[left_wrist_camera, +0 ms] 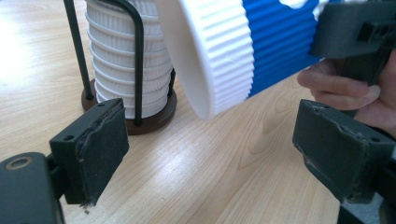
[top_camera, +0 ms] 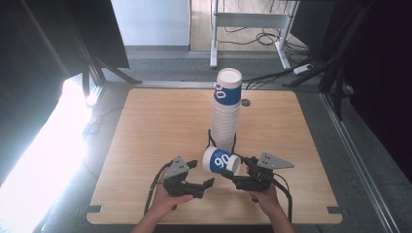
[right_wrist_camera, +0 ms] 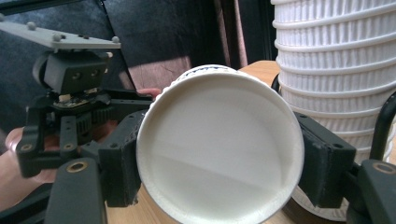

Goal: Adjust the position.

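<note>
On the left, the left gripper (top_camera: 200, 187) hangs low over the wooden table (top_camera: 145, 145) with its jaws apart and nothing between them. Just to its right is the paper cup (top_camera: 221, 161), blue and white, lying on its side in the air above the table, right in front of the tall stack of cups (top_camera: 226, 114) that stands in a black wire holder (left_wrist_camera: 135, 65). The right gripper (top_camera: 240, 173) has its jaws closed on the cup, one pad on each side near the base. The cup looks very light and thin, so I think it would squash if it is pinched hard. Its bumpy ribs should stop it from slipping. A good place to hold it is the ribbed wall, gently, since the open top bends easily.
</note>
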{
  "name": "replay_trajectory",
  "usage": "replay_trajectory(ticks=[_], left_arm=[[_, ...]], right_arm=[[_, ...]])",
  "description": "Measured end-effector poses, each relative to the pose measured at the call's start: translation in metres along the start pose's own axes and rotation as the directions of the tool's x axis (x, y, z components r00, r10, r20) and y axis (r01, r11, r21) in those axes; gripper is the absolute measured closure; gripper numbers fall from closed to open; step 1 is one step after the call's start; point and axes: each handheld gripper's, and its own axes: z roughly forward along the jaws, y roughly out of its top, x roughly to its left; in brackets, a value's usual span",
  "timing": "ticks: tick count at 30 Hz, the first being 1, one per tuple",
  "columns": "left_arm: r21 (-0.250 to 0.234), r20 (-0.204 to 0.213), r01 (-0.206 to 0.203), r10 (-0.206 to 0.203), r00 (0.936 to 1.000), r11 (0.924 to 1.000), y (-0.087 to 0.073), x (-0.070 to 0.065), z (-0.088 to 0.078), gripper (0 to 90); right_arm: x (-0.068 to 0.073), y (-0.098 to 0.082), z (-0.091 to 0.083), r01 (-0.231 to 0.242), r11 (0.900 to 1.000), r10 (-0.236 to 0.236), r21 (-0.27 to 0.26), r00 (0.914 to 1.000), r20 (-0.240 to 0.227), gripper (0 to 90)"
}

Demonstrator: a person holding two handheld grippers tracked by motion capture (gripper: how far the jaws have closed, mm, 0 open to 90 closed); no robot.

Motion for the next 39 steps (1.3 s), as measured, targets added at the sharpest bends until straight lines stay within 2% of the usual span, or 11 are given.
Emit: replay_trajectory(ticks=[6, 8, 14, 19, 24, 26, 31, 33, 35, 37, 39], left_arm=[[0.012, -0.064, -0.083, 0.084, 0.9944, 0.9965, 0.003, -0.006, -0.002, 10.5], [0.026, -0.105, -0.137, 0.139, 0.9848, 0.9903, 0.004, -0.009, -0.003, 10.4], [0.056, -0.142, -0.24, 0.246, 0.9589, 0.9691, 0.009, -0.018, -0.003, 9.5], [0.078, -0.156, -0.287, 0.296, 0.9423, 0.9547, 0.012, -0.02, -0.001, 9.0], [0.116, -0.171, -0.365, 0.38, 0.9089, 0.9238, 0.019, -0.024, -0.003, 9.0], [0.136, -0.165, -0.401, 0.42, 0.8922, 0.9058, 0.022, -0.026, -0.001, 8.4], [0.171, -0.139, -0.454, 0.478, 0.8675, 0.8745, 0.028, -0.026, 0.005, 8.0], [0.185, -0.133, -0.478, 0.504, 0.8536, 0.8587, 0.029, -0.028, 0.008, 6.8], [0.189, -0.122, -0.489, 0.515, 0.8486, 0.8515, 0.031, -0.028, 0.009, 6.5], [0.185, -0.113, -0.491, 0.515, 0.8499, 0.8514, 0.032, -0.027, 0.009, 6.3], [0.188, -0.113, -0.501, 0.525, 0.8434, 0.8447, 0.033, -0.027, 0.01, 6.3]], right_arm=[[-0.002, -0.001, 0.0, -0.025, 1.0, 0.025, 0.005, 0.9996, -0.01, 27.7], [-0.003, -0.002, -0.001, -0.047, 0.999, 0.047, 0.007, 0.9987, -0.019, 27.7], [-0.004, 0.0, -0.001, -0.07, 0.997, 0.071, 0.019, 0.9972, -0.024, 27.7], [-0.003, 0.0, 0.001, -0.08, 0.996, 0.081, 0.034, 0.9963, -0.026, 27.7], [-0.002, 0.001, 0.004, -0.088, 0.994, 0.09, 0.07, 0.9957, -0.022, 27.8], [-0.002, 0.001, 0.004, -0.092, 0.993, 0.094, 0.079, 0.9953, -0.024, 27.8], [-0.002, 0.002, 0.006, -0.095, 0.991, 0.098, 0.099, 0.9949, -0.026, 27.8], [-0.002, 0.002, 0.006, -0.095, 0.99, 0.098, 0.105, 0.9947, -0.029, 27.8], [-0.002, 0.002, 0.006, -0.098, 0.989, 0.102, 0.113, 0.9943, -0.031, 27.8], [-0.002, 0.002, 0.007, -0.097, 0.988, 0.101, 0.118, 0.9944, -0.031, 27.8], [-0.002, 0.002, 0.007, -0.095, 0.988, 0.1, 0.121, 0.9944, -0.036, 27.8]])
